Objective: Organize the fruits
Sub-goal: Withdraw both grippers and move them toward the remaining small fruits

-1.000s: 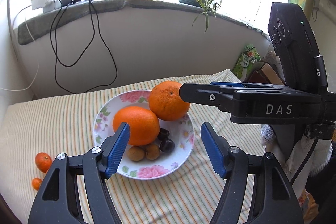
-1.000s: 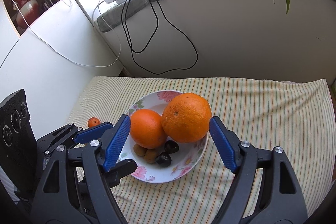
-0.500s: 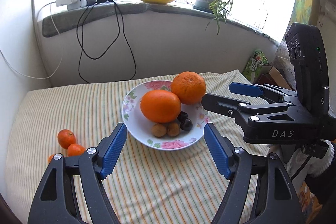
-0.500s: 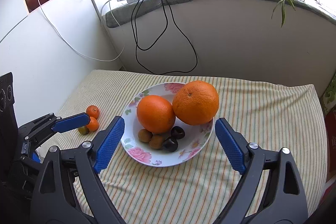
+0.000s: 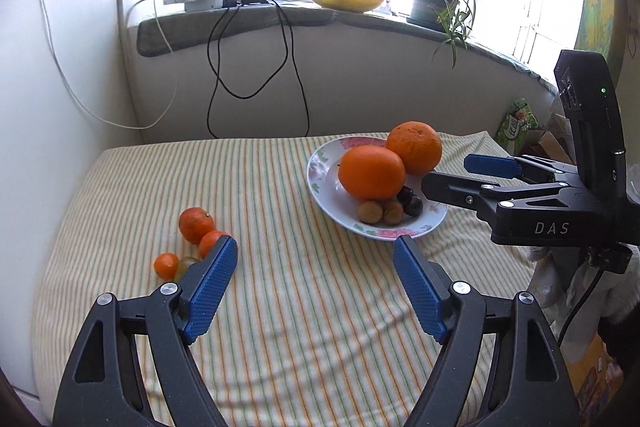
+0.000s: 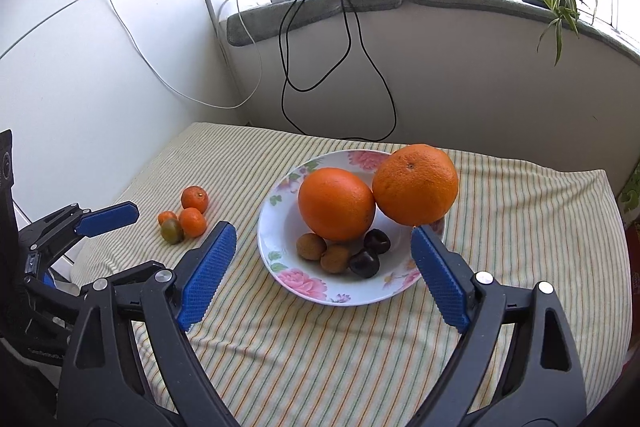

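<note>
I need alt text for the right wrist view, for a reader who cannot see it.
The open right gripper frames a floral plate holding two oranges, brown fruits and dark fruits, on a striped cloth. Small tangerines lie loose to the plate's left.

black clamp frames, blue ribbed fingers point(image 5: 208, 289), silver screws

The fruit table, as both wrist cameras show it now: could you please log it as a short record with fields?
surface: striped cloth
plate: floral; holds two oranges, two brown fruits, two dark fruits
loose fruit: three small mandarins and one greenish fruit, on the cloth left of the plate
left gripper: open, nothing between pads
right gripper: open, nothing gripped
</note>
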Action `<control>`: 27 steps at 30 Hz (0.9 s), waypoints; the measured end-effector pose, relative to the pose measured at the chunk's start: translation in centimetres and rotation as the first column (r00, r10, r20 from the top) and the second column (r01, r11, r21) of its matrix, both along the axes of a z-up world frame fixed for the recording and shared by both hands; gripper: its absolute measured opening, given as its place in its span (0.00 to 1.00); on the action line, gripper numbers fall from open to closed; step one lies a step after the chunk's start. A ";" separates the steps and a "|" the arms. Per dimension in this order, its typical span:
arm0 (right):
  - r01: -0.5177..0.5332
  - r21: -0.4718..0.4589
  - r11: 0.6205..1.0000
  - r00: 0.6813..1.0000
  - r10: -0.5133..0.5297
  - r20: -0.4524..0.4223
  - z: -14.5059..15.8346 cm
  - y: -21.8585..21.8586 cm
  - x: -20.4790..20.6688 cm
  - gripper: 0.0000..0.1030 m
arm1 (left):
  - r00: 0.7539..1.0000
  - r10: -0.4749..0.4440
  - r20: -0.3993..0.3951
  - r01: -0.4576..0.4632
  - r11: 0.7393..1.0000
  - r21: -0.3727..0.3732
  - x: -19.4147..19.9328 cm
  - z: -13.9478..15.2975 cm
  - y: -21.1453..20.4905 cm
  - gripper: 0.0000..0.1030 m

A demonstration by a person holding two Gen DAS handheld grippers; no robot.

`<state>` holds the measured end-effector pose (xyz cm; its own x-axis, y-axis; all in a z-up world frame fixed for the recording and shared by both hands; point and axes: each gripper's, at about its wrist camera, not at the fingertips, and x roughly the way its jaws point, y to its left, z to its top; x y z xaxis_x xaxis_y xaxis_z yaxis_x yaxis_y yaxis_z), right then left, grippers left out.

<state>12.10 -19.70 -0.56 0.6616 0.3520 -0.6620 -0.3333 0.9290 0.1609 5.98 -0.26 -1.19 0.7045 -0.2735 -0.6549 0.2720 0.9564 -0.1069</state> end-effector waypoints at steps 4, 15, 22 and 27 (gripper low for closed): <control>-0.022 -0.029 0.999 1.000 0.022 -0.018 -0.4 1.3 -0.1 0.89 | 0.998 0.054 -0.030 -0.054 0.998 -0.017 -0.4 -1.0 2.7 0.78; -0.147 -0.039 0.988 0.989 0.145 -0.037 -1.5 5.9 -0.6 0.89 | 0.988 0.136 -0.074 -0.141 0.988 -0.064 -0.9 -3.5 8.4 0.75; -0.222 -0.008 0.975 0.971 0.220 -0.091 -2.8 9.1 0.1 0.89 | 0.986 0.133 -0.104 -0.144 0.984 -0.104 0.3 -4.8 9.9 0.62; -0.251 0.013 0.968 0.960 0.250 -0.124 -3.7 11.0 1.1 0.88 | 0.988 0.105 -0.115 -0.117 0.987 -0.110 1.0 -5.6 10.0 0.49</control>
<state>13.15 -8.70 -4.29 0.4657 0.4943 -0.7340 -0.5331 0.8188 0.2132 6.98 9.74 -6.74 0.6613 -0.2763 -0.6974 0.1455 0.9593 -0.2422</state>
